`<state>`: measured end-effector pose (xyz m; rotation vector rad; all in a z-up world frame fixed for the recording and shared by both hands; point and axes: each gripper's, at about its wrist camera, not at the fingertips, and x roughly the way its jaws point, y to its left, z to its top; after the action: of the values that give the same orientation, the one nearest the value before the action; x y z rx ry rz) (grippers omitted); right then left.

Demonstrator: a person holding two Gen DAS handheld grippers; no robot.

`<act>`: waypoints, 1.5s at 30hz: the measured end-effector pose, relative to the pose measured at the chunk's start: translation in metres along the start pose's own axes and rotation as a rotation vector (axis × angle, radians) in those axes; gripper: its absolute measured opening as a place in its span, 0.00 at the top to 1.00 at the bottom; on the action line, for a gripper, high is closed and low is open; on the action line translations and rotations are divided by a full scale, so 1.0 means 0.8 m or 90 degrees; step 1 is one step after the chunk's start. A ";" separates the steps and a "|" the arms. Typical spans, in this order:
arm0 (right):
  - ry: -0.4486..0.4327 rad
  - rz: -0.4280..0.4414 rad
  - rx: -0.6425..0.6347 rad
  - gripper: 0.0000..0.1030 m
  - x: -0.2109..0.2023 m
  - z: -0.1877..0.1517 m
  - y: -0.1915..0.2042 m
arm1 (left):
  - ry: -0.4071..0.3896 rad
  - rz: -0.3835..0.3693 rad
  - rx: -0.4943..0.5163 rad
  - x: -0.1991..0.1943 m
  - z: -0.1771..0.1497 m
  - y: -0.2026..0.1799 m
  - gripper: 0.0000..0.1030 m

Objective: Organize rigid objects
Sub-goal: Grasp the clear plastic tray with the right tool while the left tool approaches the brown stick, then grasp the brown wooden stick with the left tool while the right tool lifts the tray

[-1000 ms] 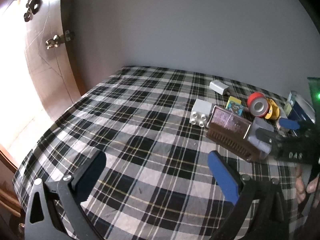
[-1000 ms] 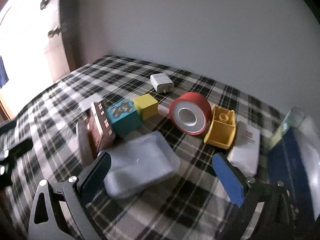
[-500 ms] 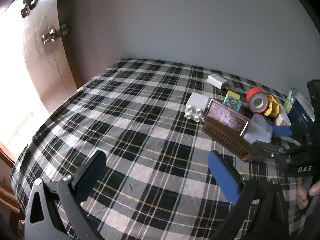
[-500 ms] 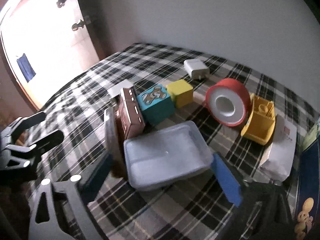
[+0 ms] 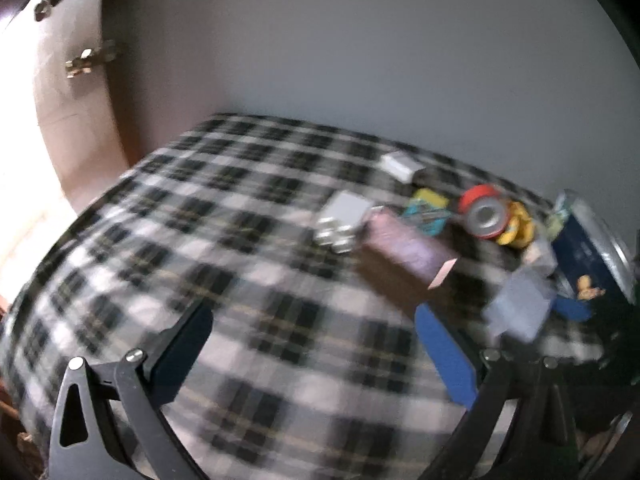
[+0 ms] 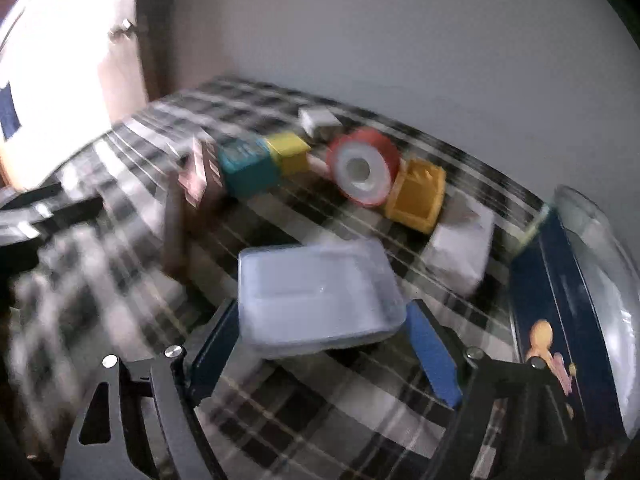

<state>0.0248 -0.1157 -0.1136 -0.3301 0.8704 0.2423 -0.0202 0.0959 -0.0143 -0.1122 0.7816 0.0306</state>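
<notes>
**Right tongs closing on the plastic tray; sorting barely begun**

Right tongs [image 6: 320, 344] have their jaws closing around the near end of a translucent, pale-blue rectangular plastic tray [image 6: 316, 300]. The tray sits between the blue pads, both of which appear to be touching its sides; blur prevents confirmation of a firm grip, and whether the tray has left the checked black-and-white cloth [image 6: 280, 412] cannot be determined.

Left tongs [image 5: 316, 352] stand wide apart, holding and touching nothing, above bare cloth well apart from the objects.

Task status, as judged from the layout: little or no organizing is evident. The remaining items lie in a loose, crowded row behind the tray:
- a brown ridged block [image 6: 196, 184], standing at the left end;
- a teal picture cube [image 6: 248, 168], just beside a yellow cube [image 6: 290, 152];
- a small white plug adapter [image 6: 320, 122], nearest the wall;
- a red tape roll with a white core [image 6: 362, 166], on edge, touching a yellow open-sided toy brick [image 6: 418, 196];
- a white flat box [image 6: 460, 248], just beside the brick;
- a dark-blue box with a clear window [image 6: 560, 280], at the right edge.

No sorting container or destination is identifiable. Every item other than the tray remains to be handled.
</notes>
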 end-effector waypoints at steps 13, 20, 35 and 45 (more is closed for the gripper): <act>0.005 0.026 0.015 0.17 0.006 0.016 -0.011 | 0.092 0.052 0.015 0.069 0.009 -0.057 0.09; -0.001 0.021 0.037 0.20 0.005 0.012 -0.016 | 0.086 0.027 0.022 0.056 0.000 -0.021 0.37; -0.025 0.036 0.079 0.20 -0.006 0.010 -0.026 | 0.072 -0.016 0.013 0.057 0.008 0.015 0.65; -0.067 0.016 0.083 0.20 -0.020 0.012 -0.029 | 0.068 -0.046 0.026 0.055 0.007 0.014 0.87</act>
<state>0.0296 -0.1349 -0.0910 -0.1842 0.7828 0.2229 0.0143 0.1068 -0.0428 -0.1033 0.8834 -0.0597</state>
